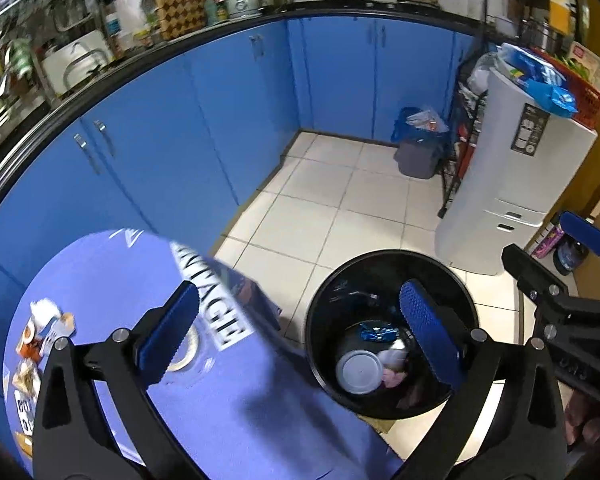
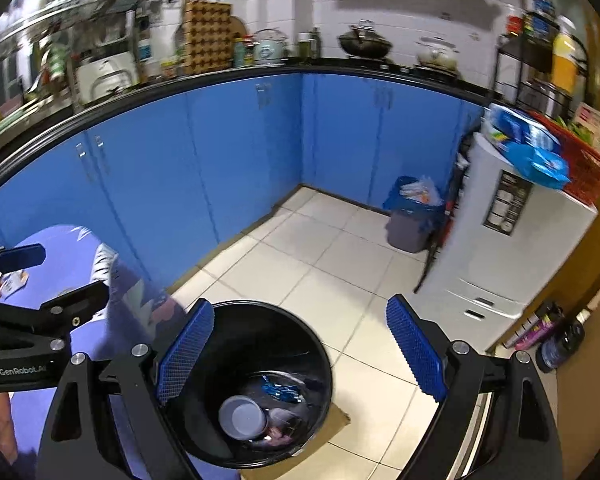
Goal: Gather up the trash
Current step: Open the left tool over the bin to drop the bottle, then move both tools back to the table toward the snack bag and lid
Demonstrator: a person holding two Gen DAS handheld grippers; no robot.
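Blue cabinets [image 1: 228, 92] behind; black bin [image 1: 392, 332] below tongs.

Floor's all pale square tiles [image 2: 328, 264] with dark grout; a black round bin [image 2: 256, 384] sits on it at the lower middle of the right wrist view, with what looks like a flat bit of cardboard [image 2: 332, 426] poking out from under it; toward the far corner, right of centre, a grey bin with a blue bag [image 2: 410, 222] stands by the blue cabinets; a white appliance [image 2: 496, 252] stands at the right; a dark bottle [image 2: 560, 346] and a purple pack [image 2: 534, 332] sit beside its base
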